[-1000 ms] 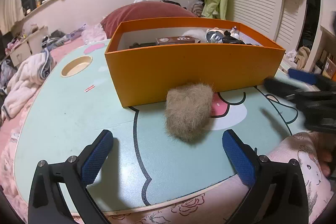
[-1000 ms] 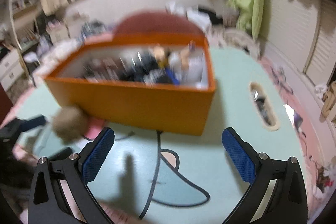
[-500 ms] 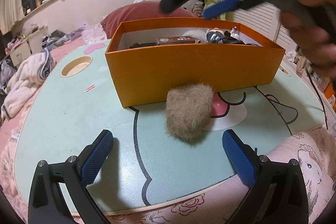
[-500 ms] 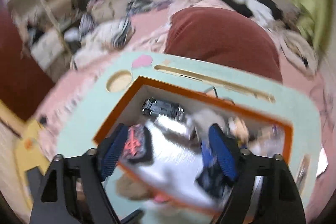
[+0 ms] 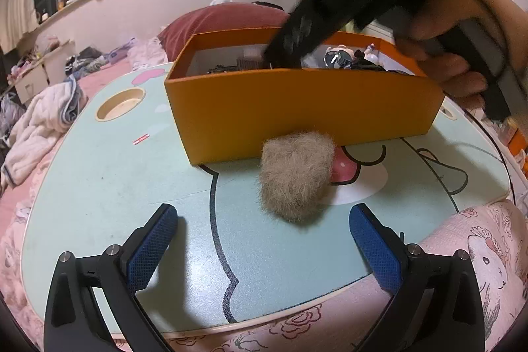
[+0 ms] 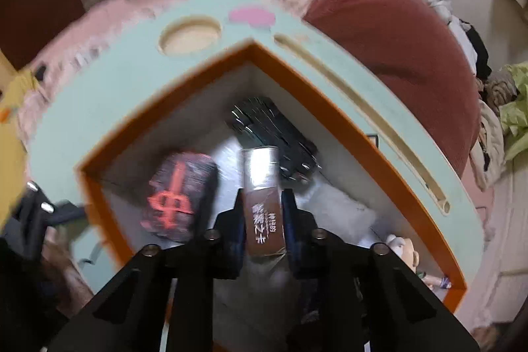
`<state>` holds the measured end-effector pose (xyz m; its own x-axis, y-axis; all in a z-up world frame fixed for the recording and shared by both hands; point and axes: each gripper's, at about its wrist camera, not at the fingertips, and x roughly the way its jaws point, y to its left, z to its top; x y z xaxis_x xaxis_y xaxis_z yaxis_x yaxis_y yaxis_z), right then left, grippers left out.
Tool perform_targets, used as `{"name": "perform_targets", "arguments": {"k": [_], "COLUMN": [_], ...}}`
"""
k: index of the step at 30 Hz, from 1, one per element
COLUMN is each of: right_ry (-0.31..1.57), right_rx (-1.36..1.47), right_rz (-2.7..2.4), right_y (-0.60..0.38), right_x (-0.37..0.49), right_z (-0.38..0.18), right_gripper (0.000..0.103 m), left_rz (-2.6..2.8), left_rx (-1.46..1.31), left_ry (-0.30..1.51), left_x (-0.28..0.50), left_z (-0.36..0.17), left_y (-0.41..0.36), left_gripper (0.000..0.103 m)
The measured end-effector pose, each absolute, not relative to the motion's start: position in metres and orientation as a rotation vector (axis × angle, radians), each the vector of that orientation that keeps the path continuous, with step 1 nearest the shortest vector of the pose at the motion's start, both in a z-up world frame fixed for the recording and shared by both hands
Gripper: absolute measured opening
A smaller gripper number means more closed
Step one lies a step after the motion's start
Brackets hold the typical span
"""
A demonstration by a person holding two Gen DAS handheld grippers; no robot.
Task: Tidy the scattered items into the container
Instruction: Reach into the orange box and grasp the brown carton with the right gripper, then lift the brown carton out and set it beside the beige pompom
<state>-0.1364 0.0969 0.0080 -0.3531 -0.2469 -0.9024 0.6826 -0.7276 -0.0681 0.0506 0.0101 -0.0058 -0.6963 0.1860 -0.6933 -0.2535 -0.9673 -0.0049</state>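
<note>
Where it hovered spread beside the table, the right gripper (image 6: 263,216) now pinches a brown packet (image 6: 264,220) inside the orange box (image 5: 297,108); the left gripper (image 5: 264,240) stays spread before the fur ball (image 5: 297,177).

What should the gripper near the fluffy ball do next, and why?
Probably ease the left gripper forward around the fur ball. Its jaws stand open with the ball just ahead, lying on the table outside the orange box, while the right gripper is busy inside, shut on a brown packet.
</note>
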Motion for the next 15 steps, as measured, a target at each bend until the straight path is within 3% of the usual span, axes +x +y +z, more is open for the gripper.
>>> {"name": "perform_targets", "arguments": {"k": [7, 11, 15], "right_ry": [0.121, -0.167, -0.240], "right_rx": [0.957, 0.989, 1.100], "right_rz": [-2.258, -2.111, -2.049], "right_y": [0.173, 0.207, 0.208], "right_x": [-0.067, -0.034, -0.022], "right_z": [0.065, 0.053, 0.012], "right_gripper": [0.019, 0.019, 0.019], "left_rz": [2.689, 2.689, 2.690], "left_rx": [-1.084, -1.084, -1.084], "left_ry": [0.135, 0.136, 0.136], "left_x": [0.049, 0.049, 0.050], "left_z": [-0.007, -0.007, -0.007], "left_y": [0.010, 0.009, 0.009], "left_gripper": [0.103, 0.103, 0.103]}}
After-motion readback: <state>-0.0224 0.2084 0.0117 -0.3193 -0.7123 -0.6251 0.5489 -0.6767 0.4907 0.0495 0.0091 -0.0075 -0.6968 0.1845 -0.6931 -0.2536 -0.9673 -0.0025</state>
